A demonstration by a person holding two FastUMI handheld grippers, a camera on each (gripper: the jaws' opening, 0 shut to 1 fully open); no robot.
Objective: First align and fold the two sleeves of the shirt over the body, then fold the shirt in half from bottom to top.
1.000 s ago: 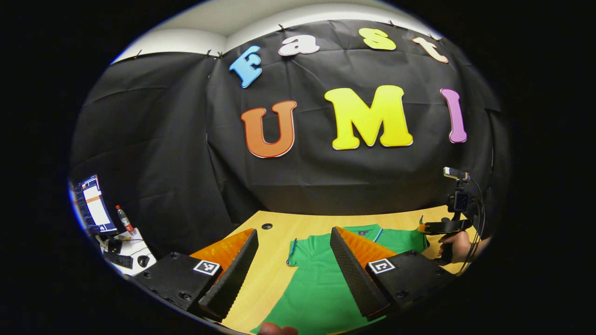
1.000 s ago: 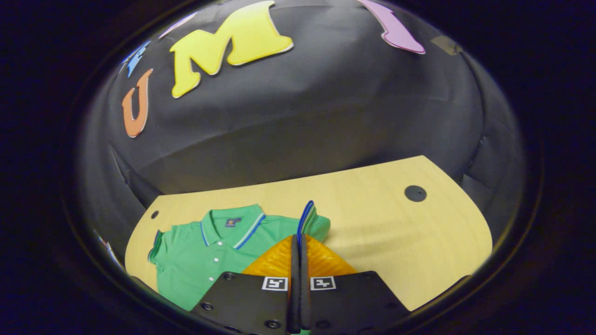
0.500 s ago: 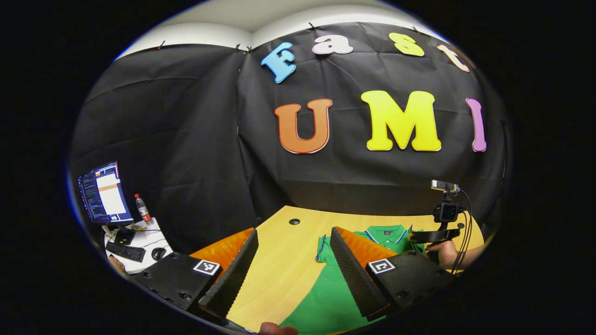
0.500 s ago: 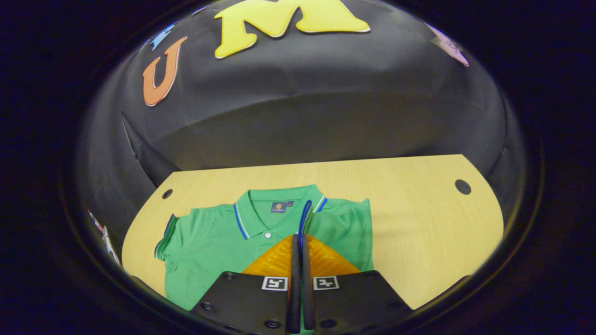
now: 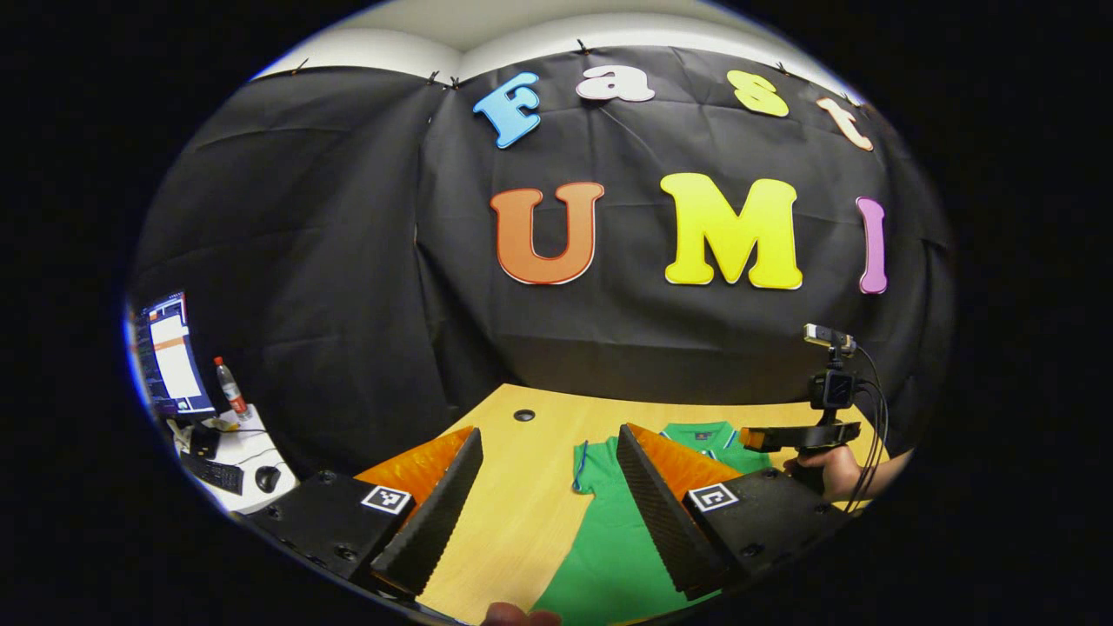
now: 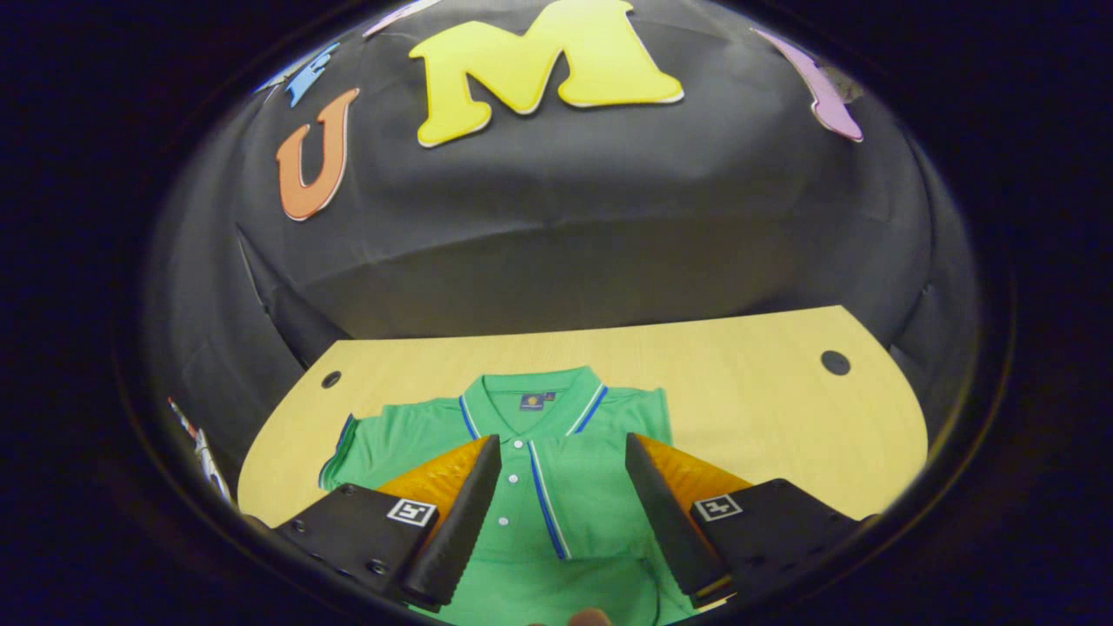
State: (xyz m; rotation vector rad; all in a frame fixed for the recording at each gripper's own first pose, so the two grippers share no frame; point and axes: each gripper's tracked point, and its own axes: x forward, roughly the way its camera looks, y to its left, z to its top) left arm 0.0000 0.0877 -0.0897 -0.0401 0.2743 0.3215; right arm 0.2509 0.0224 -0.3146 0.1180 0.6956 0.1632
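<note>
Black cloth hangs behind the pale wooden bench (image 6: 765, 409), and the green shirt (image 6: 556, 487) lies flat on it with its collar toward the wall. In the right gripper view my right tool (image 6: 563, 513) stands wide open above the chest and grips nothing; the right sleeve (image 6: 600, 478) lies folded over the body, its blue-trimmed cuff running down beside the buttons. My left tool (image 5: 548, 509) is also spread wide and empty, held over bare wood at the shirt's left edge, with the left sleeve (image 5: 589, 459) spread out on the bench just ahead of it. In the left gripper view I can see my other hand (image 5: 836, 474) gripping the right tool's handle farther off. I judge the left sleeve is the next fold. The risk I see is grabbing more than the sleeve, catching the body layer beneath and dragging the whole shirt sideways, which would spoil the fold already laid. A shallow pinch at the cuff could also slip free partway across and leave the sleeve crumpled or crooked.
</note>
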